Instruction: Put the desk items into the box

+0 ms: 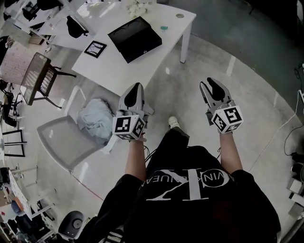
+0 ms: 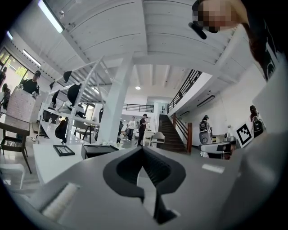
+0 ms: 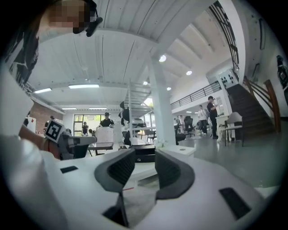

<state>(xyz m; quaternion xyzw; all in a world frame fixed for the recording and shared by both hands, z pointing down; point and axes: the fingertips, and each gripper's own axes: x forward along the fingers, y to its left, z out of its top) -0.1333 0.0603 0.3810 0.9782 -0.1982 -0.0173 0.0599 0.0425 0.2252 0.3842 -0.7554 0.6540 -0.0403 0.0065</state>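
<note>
A black open box (image 1: 135, 38) lies on the white table (image 1: 114, 66) ahead of me. Beside it are a black-framed picture (image 1: 95, 48), a small teal item (image 1: 164, 28) and white crumpled items (image 1: 137, 7). Both grippers hang in the air over the floor, well short of the table. My left gripper (image 1: 136, 90) has its jaws together and holds nothing. The left gripper view (image 2: 143, 150) shows the box (image 2: 101, 149) and the picture (image 2: 64, 150) far off. My right gripper (image 1: 213, 85) stands open and empty, and the box (image 3: 143, 155) shows through its gap (image 3: 145, 157).
A grey chair (image 1: 61, 137) with a pale bundle of cloth (image 1: 97, 121) stands at the table's near corner, left of my left gripper. A mesh chair (image 1: 40, 78) stands farther left. Other desks, people and a staircase (image 2: 171, 132) are in the distance. A cable (image 1: 285, 128) runs over the floor at right.
</note>
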